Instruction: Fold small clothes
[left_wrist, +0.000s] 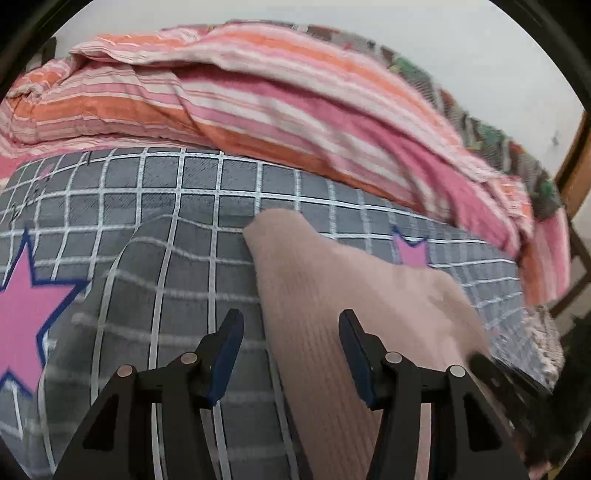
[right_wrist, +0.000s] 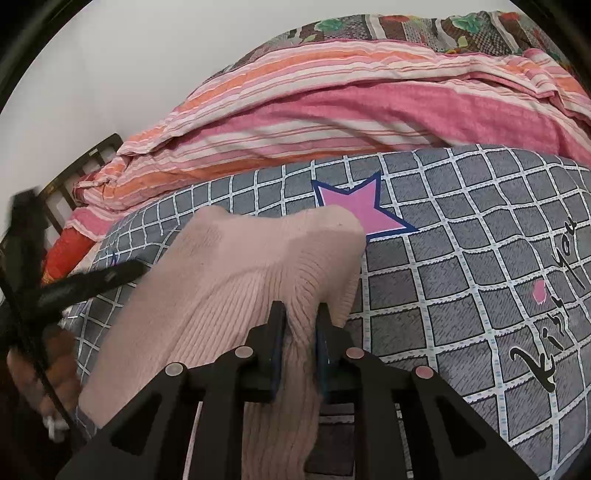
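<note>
A pale pink ribbed knit garment (left_wrist: 314, 280) lies on the grey checked bedsheet (left_wrist: 177, 280). In the left wrist view my left gripper (left_wrist: 290, 328) stands open above it, the knit passing between the fingers with neither pad pressing on it. In the right wrist view my right gripper (right_wrist: 301, 314) is shut on a bunched fold of the same garment (right_wrist: 240, 273), which spreads away from the jaws towards two rounded corners. The left gripper (right_wrist: 74, 284) shows as a dark blur at the left edge, with a hand (right_wrist: 44, 369) below it. The right gripper (left_wrist: 509, 373) is a dark blur at the lower right.
The sheet (right_wrist: 461, 258) carries pink stars (right_wrist: 358, 206) and black lettering. A rumpled pink and orange striped blanket (left_wrist: 258, 107) is heaped along the far side, with a floral quilt (right_wrist: 406, 29) behind it against a pale wall. A wooden bed frame (right_wrist: 81, 162) stands at the left.
</note>
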